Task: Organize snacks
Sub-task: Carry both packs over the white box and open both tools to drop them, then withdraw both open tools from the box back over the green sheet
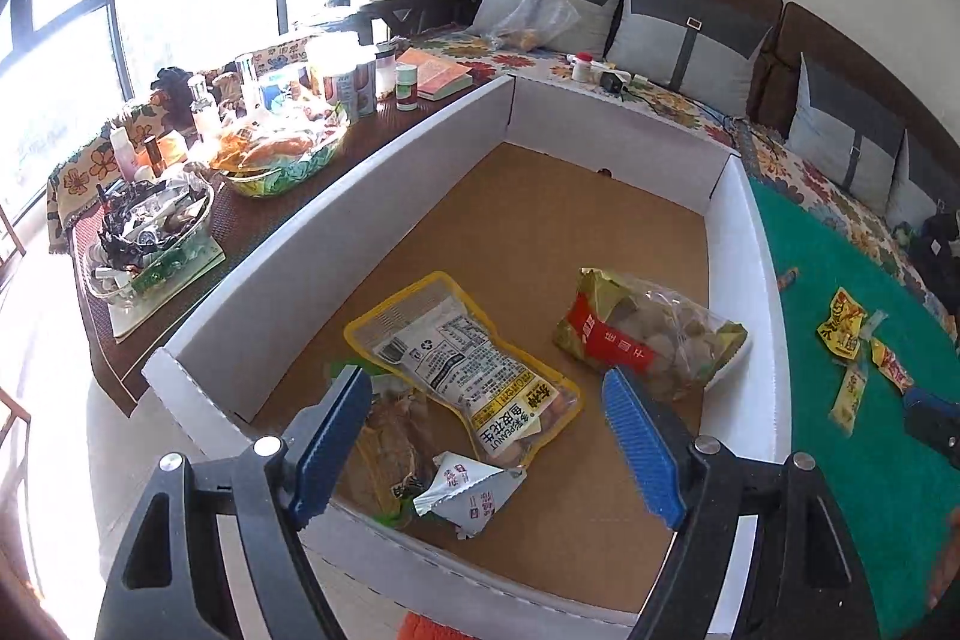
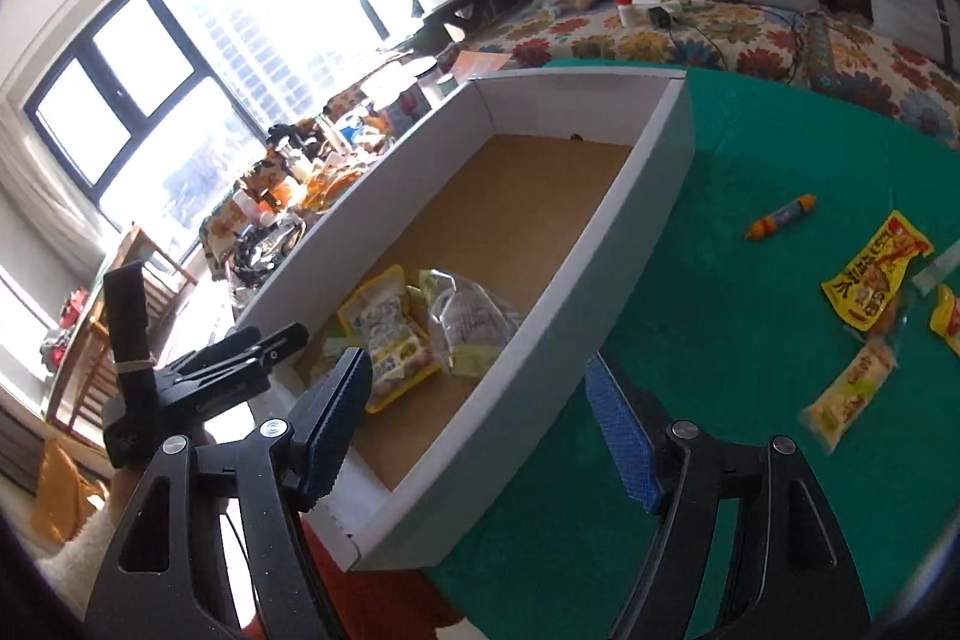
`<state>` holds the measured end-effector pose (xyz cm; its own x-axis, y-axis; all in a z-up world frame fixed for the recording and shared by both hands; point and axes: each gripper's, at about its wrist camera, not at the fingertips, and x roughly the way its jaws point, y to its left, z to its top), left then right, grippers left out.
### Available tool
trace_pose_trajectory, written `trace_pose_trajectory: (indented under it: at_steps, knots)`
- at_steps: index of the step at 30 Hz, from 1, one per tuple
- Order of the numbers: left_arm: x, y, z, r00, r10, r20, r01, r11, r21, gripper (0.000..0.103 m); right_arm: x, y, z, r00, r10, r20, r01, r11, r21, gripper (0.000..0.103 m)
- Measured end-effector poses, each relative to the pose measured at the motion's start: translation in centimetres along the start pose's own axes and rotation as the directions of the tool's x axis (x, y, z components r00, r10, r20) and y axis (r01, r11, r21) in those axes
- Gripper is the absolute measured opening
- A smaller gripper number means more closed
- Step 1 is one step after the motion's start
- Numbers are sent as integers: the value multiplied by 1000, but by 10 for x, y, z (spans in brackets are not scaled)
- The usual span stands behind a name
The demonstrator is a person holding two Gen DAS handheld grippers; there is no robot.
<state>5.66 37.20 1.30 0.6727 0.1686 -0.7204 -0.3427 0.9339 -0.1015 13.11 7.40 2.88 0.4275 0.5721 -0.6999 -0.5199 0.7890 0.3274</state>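
A white-walled cardboard box (image 1: 372, 178) with a brown floor holds several snacks: a yellow-edged peanut pack (image 1: 468, 370), a red-and-green bag of pale round pieces (image 1: 648, 334), a small silver packet (image 1: 468, 490) and a brownish pack (image 1: 384, 436). My left gripper (image 1: 486, 442) hovers open above the box's near end with nothing between its fingers. My right gripper (image 2: 480, 418) stands open and empty over the box's right wall (image 2: 636, 220). On the green cloth lie an orange sausage stick (image 2: 780, 217), a yellow packet (image 2: 876, 274) and a pale yellow packet (image 2: 852, 394).
A side table (image 1: 180, 280) left of the box is crowded with bottles, jars and glass dishes. Behind stands a sofa (image 1: 660, 100) with a floral cover and grey cushions. The green cloth (image 2: 750, 460) spreads right of the box.
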Motion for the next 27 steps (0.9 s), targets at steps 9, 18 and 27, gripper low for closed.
trace_pose_trajectory:
  at_steps: [9,18,27]
  knots:
    - [24,-132,-9,999,1,32,-13,932,363,86,-100,-223,-144,778,-627,-41,627,770,120,77]
    - [33,-148,-27,997,79,-15,-64,895,442,87,-167,-308,-185,676,-732,-84,702,607,372,77]
    - [-37,-168,-28,926,148,348,-270,903,334,95,-147,-317,-175,663,-741,-110,733,612,296,84]
